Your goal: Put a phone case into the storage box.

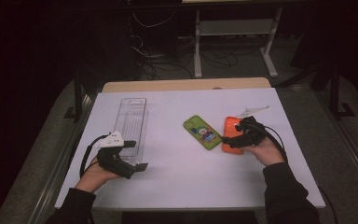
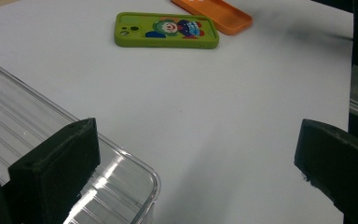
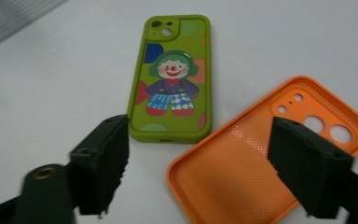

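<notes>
Step in hand looks like the pickup of the orange phone case (image 3: 270, 158): it lies hollow side up on the table (image 1: 177, 177), just right of the green clown case (image 1: 202, 132). The right gripper (image 1: 228, 140) is over it, fingers spread w/ one finger above the shell, nothing pinched yet. Next move prob. calls for dropping over one long edge & closing; left gripper (image 1: 137, 156) waits fingers spread at the near end of the clear tray (image 1: 133, 123), well left of the green case.

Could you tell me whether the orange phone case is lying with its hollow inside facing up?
Yes, the orange phone case shows its textured inner side and raised rim.
</notes>
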{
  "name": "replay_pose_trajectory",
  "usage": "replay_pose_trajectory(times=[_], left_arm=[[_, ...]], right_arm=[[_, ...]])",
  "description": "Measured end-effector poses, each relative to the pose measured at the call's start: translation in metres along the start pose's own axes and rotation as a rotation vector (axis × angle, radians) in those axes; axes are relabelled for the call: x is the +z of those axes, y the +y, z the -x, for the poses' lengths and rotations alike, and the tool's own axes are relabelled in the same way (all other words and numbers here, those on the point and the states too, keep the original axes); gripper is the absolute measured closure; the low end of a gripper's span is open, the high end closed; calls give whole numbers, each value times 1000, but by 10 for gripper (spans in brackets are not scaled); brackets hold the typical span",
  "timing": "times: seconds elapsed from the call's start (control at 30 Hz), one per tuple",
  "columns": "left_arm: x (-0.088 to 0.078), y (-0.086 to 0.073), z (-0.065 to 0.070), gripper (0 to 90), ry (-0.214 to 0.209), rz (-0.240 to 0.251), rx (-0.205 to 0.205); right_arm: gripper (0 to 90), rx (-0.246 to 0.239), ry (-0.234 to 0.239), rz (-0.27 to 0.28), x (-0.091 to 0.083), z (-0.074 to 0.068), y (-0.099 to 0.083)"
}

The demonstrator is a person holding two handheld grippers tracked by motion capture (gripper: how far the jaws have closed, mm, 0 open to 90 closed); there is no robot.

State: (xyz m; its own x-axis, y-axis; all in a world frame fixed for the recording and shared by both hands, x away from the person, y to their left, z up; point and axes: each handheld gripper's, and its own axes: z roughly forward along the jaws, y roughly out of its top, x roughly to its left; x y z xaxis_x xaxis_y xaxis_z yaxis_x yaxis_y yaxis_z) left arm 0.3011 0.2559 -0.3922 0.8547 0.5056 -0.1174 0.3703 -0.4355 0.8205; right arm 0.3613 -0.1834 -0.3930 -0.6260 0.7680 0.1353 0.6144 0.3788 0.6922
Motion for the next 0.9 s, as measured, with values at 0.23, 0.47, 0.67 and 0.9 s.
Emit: replay_pose_trajectory(times=[0.23,0.47,0.67,0.9], left_arm=[[0,0,0,0,1,3,-1],[0,0,0,0,-1,3,-1],[-1,0,1,0,-2,12,-7],[-1,0,1,0,-1,15,-9]], right_arm=[[459,28,-17,-60,5,4,-2],[802,33,-25,-142,11,8,-10],[883,27,-26,-198,15,9,-15],[885,29,-31,-249,18,13,-22]])
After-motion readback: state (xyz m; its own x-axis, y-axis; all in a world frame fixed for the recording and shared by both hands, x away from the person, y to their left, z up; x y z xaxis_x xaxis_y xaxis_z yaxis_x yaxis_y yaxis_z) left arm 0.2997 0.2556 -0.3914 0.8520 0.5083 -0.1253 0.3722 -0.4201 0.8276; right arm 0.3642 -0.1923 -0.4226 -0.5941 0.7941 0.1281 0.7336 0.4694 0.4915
